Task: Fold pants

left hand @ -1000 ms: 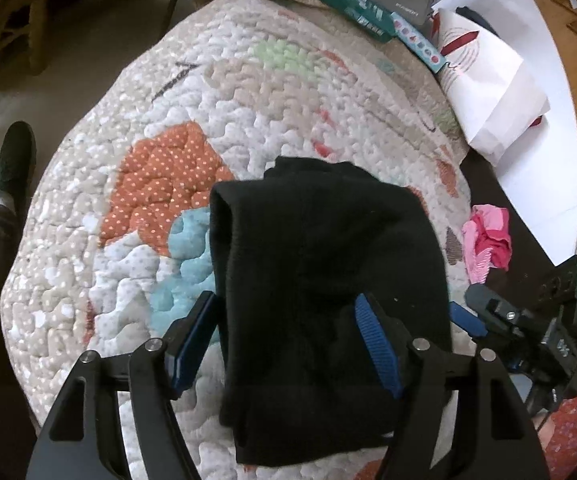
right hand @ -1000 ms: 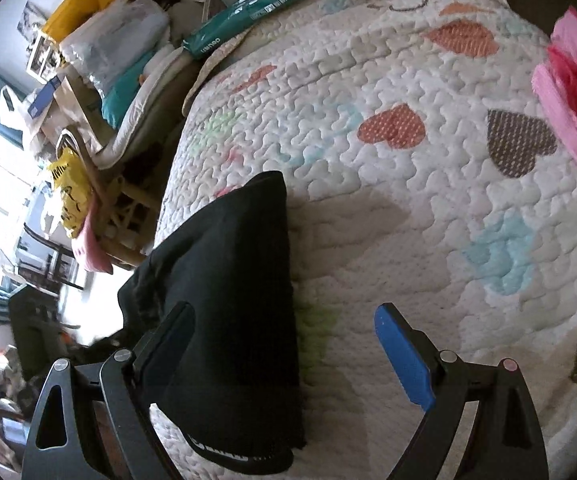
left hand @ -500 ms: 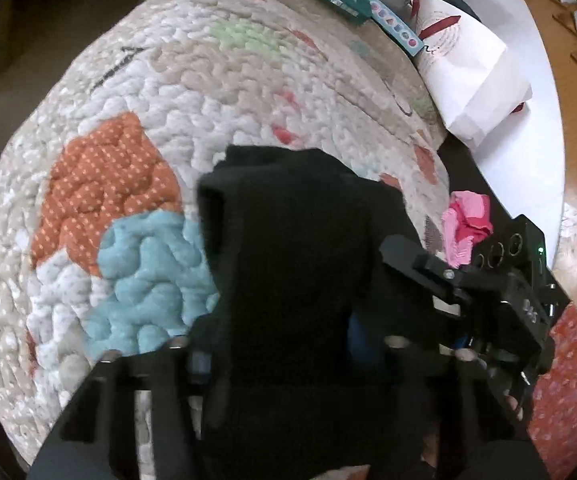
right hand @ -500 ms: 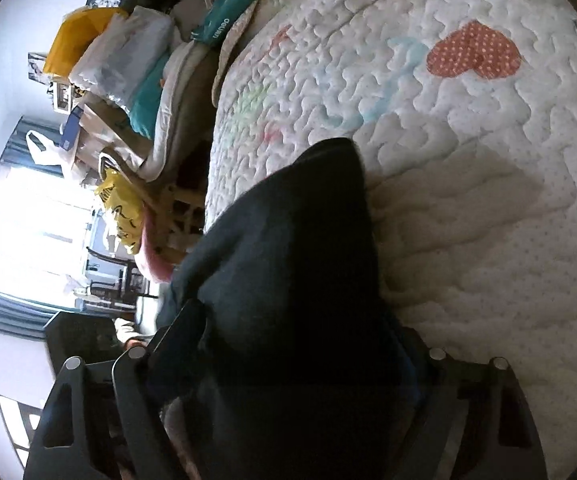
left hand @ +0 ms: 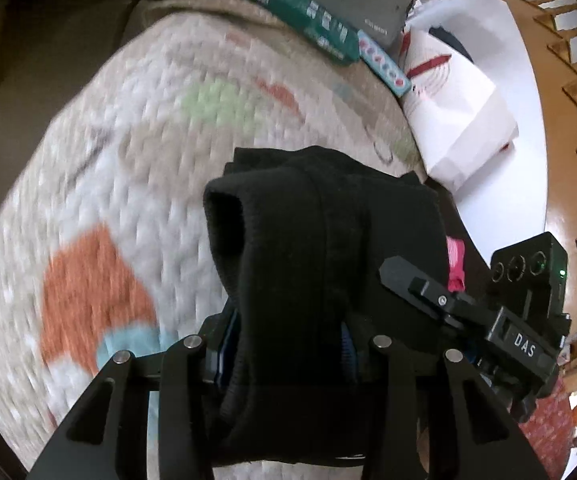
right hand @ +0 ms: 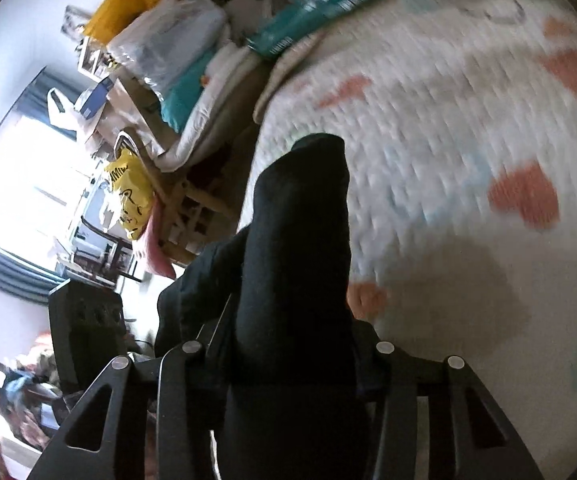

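Left wrist view: my left gripper (left hand: 284,344) is clamped on the near edge of the black pants (left hand: 320,240), the blue pads pressed into the cloth on both sides. The pants are already folded into a thick bundle that bulges up and away from me, lifted off the heart-patterned quilt (left hand: 100,184). My right gripper (left hand: 468,312) shows at the right, side on, its finger lying against the same bundle.

In the right wrist view the right gripper (right hand: 288,364) is also closed on the pants (right hand: 300,232), which fill the gap between its fingers and rise ahead as a dark column. The quilt (right hand: 448,128) is streaked with blur.

I judge this to be a late step: both tongs hold one end of the folded bundle, raised, either for a last fold or to carry it. Next I would need to move both hands together, lay the held edge flat, and only then let go.
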The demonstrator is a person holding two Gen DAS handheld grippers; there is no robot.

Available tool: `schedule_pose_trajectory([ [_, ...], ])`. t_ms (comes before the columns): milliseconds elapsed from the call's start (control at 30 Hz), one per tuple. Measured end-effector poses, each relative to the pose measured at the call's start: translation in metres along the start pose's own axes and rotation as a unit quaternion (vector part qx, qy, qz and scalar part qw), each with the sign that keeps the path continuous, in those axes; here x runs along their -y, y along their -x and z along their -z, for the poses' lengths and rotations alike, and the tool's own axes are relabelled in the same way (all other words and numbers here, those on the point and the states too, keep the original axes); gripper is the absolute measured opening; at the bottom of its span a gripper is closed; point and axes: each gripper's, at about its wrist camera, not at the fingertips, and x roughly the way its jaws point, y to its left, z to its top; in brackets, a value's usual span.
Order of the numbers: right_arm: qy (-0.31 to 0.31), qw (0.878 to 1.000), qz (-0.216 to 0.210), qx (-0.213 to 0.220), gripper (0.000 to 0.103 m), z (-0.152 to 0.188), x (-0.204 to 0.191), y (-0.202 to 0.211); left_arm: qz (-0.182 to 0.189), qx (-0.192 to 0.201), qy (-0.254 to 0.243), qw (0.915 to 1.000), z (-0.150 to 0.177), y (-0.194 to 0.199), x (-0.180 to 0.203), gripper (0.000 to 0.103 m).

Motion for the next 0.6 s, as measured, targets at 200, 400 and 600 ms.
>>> schedule_pose_trajectory([
  [200, 0.019, 1.000, 0.018, 0.014, 0.048, -0.052, -0.012, -0.021, -0.020, 0.005, 0.015, 0.9997, -0.058, -0.024, -0.008, 0.042],
  [400, 0.012, 0.998, 0.065, 0.004, 0.048, -0.089, 0.015, -0.060, -0.043, -0.012, 0.033, 0.9985, -0.076, -0.060, -0.025, 0.045],
  [600, -0.034, 0.996, 0.079, 0.002, 0.048, -0.092, 0.067, -0.070, -0.041, 0.000, 0.022, 0.9989, -0.069, -0.072, -0.023, 0.058],
])
